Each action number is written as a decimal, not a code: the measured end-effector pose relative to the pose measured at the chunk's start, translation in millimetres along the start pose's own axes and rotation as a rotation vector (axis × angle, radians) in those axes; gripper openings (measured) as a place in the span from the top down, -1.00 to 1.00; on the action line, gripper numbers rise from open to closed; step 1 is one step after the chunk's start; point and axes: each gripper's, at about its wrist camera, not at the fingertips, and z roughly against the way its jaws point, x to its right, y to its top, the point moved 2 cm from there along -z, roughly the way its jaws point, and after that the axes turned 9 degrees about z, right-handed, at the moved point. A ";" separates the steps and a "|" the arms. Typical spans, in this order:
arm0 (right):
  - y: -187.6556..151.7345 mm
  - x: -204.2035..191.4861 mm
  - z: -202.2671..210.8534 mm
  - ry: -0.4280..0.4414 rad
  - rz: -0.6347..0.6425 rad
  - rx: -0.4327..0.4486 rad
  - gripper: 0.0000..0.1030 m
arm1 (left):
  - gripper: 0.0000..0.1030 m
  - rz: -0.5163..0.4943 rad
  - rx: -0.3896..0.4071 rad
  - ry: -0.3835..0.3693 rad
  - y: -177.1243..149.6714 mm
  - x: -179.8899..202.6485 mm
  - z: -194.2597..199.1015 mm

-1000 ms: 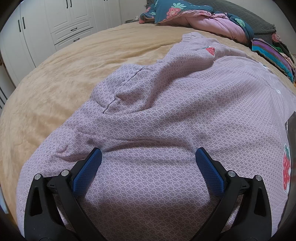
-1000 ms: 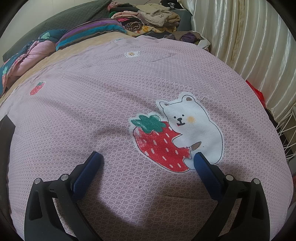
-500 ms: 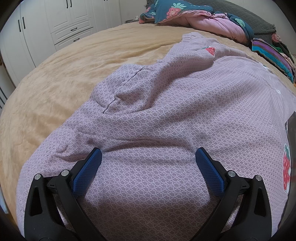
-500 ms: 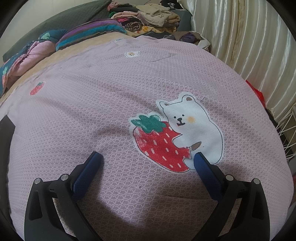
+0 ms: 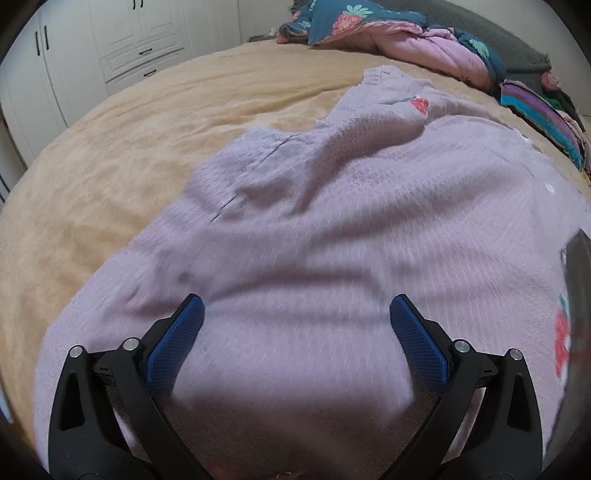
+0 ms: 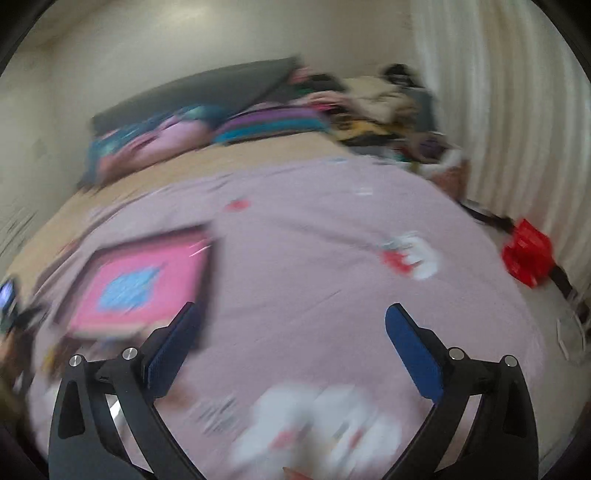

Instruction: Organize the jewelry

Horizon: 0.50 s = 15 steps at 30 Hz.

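A dark-framed tray with a pink lining, probably the jewelry box, lies flat on the lilac patterned cloth left of the right gripper; blur hides any jewelry. It looks rigid and light, best taken by its rim. Both the right gripper and the left gripper gape wide, empty, over the cloth covering the tan bed.

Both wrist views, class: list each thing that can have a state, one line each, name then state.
Left gripper: open, empty.
Right gripper: open, empty.
Pink blanket: spread over the bed, rumpled.
Dark-framed pink tray: lying flat on the blanket, blurred.
Wardrobe doors: closed.
Curtain: drawn.
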 end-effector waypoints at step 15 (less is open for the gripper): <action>-68.6 -142.7 47.8 0.207 0.223 -0.169 -0.92 | -0.84 -0.253 -0.120 -0.335 -177.8 18.6 224.5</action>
